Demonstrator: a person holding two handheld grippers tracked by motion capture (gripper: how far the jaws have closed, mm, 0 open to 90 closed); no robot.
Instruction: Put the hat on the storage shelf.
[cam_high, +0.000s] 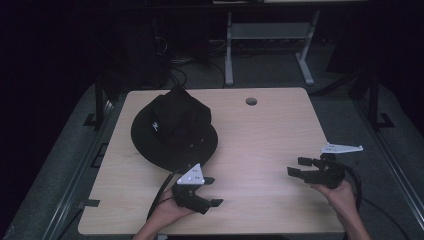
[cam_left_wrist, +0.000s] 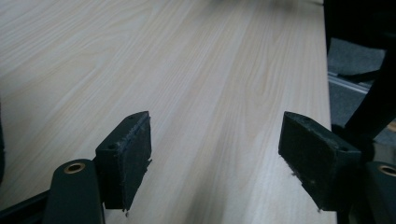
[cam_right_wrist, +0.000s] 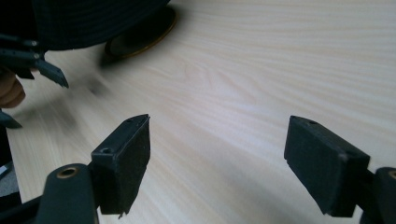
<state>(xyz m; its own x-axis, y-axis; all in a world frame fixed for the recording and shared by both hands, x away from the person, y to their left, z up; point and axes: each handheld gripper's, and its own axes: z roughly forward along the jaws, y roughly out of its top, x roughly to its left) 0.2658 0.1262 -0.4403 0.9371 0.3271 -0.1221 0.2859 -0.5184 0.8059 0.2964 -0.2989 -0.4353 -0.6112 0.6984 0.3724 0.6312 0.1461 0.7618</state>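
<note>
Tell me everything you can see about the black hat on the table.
The black hat is a wide-brimmed, soft, fabric-looking hat lying brim-down on the far left part of the wooden table. Its crown is slightly creased, with a small white mark on the side. The brim spreads flat, its near edge close to the left gripper, but whether they touch cannot be told. In the right gripper view the brim's edge looks brownish.

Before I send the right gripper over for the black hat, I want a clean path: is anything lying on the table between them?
Only bare table lies between the right gripper and the black hat. The left gripper sits lower, nearer the person, just off that line.
</note>
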